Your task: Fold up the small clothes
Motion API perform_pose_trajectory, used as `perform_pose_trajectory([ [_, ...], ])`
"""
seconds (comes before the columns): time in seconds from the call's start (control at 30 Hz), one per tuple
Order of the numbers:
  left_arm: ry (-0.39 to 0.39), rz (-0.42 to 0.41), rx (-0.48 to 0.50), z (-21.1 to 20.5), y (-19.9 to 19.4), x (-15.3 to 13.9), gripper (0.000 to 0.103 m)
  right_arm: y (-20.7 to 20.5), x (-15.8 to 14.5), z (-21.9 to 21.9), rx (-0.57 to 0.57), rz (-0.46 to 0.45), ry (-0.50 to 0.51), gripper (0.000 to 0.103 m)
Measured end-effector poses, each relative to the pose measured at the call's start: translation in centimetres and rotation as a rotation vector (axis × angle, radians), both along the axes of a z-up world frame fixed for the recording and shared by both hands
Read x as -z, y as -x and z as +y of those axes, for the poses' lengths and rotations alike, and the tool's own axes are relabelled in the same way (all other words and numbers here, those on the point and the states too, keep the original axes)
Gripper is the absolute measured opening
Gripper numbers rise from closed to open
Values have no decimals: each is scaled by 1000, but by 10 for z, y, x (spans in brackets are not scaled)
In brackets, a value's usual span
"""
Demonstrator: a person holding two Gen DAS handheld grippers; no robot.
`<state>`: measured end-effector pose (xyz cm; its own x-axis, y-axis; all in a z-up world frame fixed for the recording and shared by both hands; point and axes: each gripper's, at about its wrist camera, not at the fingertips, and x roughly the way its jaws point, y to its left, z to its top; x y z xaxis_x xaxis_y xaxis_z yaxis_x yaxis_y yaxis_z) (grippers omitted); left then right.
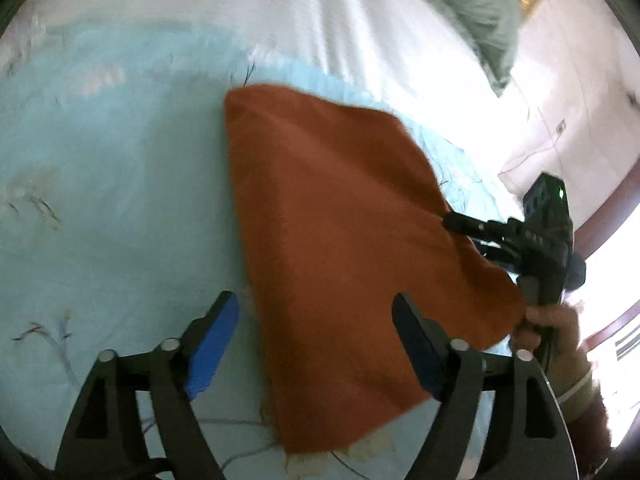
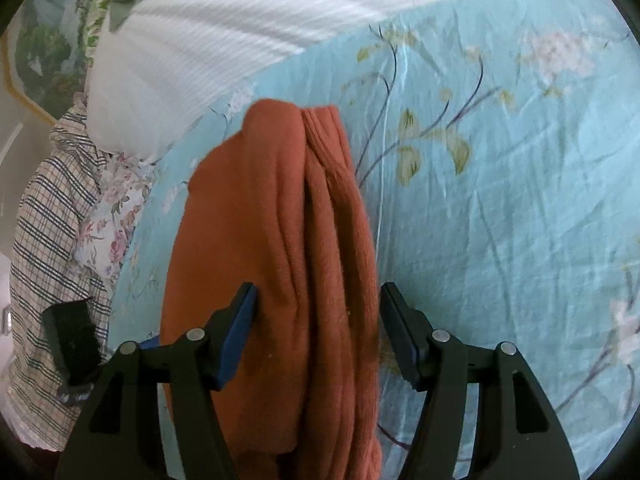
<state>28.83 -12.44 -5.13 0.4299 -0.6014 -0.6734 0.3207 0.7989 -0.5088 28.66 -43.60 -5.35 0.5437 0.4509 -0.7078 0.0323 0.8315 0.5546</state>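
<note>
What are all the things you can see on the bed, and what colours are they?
orange cloth: one, rust orange, folded, lying on the bedsheet between both grippers' open jaws
bedsheet: one, light blue with flowers, under the cloth
white blanket: one, white, ribbed, beyond the cloth
green fabric: one, grey-green, far end of the bed
checked cloth: one, cream with dark lines, at the left edge
left gripper: one, black with blue pads, open
right gripper: one, black, open
hand: one, holding the right gripper's handle

Rust-orange garment, pale blue floral bedsheet, white striped pillow, checked cloth
</note>
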Motion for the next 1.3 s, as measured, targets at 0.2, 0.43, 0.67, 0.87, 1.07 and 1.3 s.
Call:
perform_pose_trajectory([
  [0.2, 141, 132, 23, 3, -44, 31, 79, -6, 12, 6, -12, 50, -100, 43],
  [0.43, 121, 86, 70, -4, -45, 23, 25, 14, -7, 42, -41, 4, -135, 30],
  [0.67, 82, -46, 28, 62, 14, -29, 22, 36, -10, 133, -160, -52, -232, 29],
  [0.87, 15, -66, -21, 140, 63, -47, 22, 50, 6, 207, -260, -44, -297, 29],
  [1.07, -60, -27, -89, 188, 91, -22, 23, 56, 26, 234, -260, 0, -224, 29],
  [1.3, -48, 9, -160, 192, 92, 6, 35, 61, 31, 230, -216, 24, -195, 37],
])
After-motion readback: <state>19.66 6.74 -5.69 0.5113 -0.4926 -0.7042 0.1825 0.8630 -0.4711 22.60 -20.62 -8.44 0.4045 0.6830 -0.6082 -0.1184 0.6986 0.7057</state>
